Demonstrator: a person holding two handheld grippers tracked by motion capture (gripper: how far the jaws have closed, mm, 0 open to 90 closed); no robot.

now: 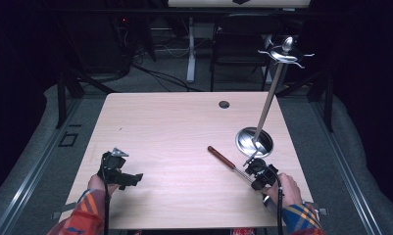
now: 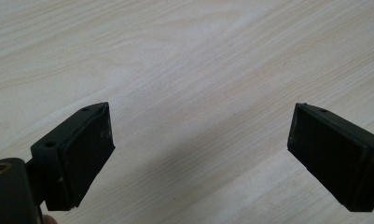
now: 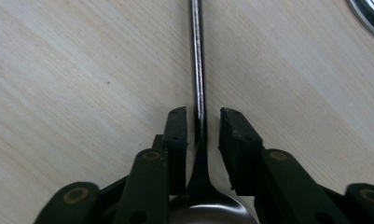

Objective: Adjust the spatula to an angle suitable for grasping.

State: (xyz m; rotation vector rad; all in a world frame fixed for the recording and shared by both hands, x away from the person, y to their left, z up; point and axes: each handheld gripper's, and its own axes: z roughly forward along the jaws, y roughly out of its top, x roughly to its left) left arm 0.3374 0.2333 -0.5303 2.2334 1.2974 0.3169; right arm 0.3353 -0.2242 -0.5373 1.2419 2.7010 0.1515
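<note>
Straddling a spoon [image 3: 197, 93] lying on the worktop [image 1: 174, 137], right gripper [image 3: 202, 127] jaws not quite pinching its thin handle between them, left gripper [image 2: 201, 140] jaws spreading wide over bare wood.

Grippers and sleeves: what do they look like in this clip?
Both grippers, left and right, are black, each with two flat rectangular jaws fixed by small screws. Brass-coloured pivot pins show on the right one's linkage. A grey three-cornered plate tops the left gripper; black cables trail back. The sleeves are orange-and-blue plaid.
</note>
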